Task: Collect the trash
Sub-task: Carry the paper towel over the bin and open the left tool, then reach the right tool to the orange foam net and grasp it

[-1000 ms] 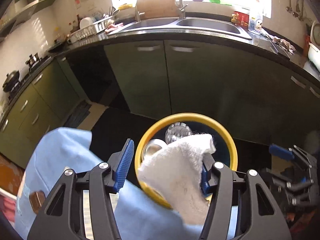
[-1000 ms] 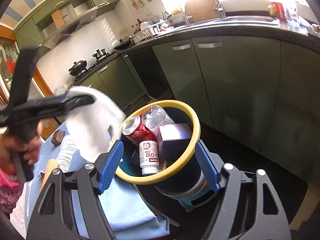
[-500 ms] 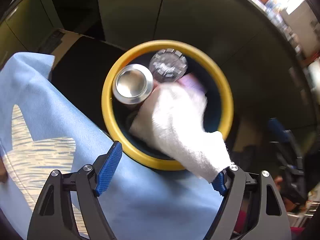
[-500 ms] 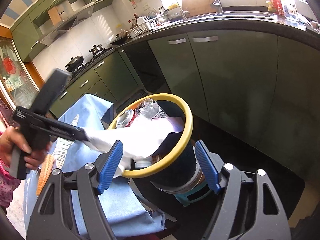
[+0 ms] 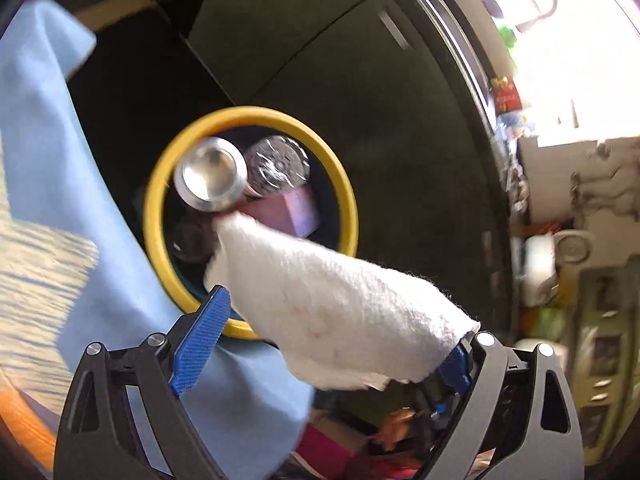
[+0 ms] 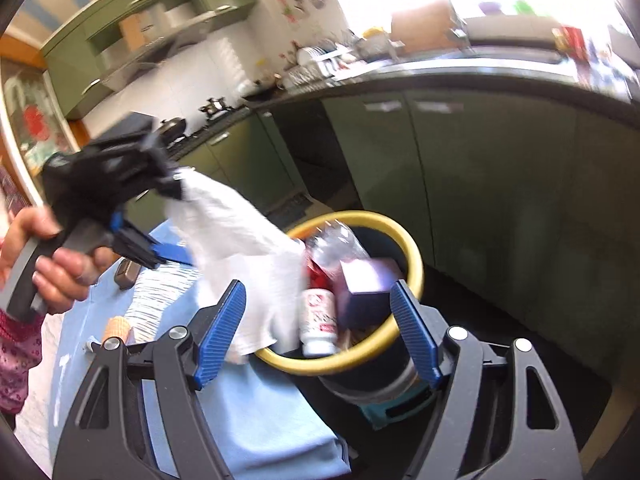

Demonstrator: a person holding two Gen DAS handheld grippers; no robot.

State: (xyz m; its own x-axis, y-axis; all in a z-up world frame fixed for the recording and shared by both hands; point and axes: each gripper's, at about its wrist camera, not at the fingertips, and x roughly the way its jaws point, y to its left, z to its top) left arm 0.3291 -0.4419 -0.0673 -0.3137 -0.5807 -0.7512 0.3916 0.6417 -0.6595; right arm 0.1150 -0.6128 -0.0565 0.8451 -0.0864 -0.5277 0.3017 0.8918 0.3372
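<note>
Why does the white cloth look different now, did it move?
Yes. In the right wrist view the white cloth swung from left of the bin's yellow rim to drape over it, hanging from the left gripper, whose jaws are opening.

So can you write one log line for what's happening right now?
left gripper: jaws opening, white towel clings to one finger, trails into yellow-rimmed bin | right gripper: open, empty
</note>
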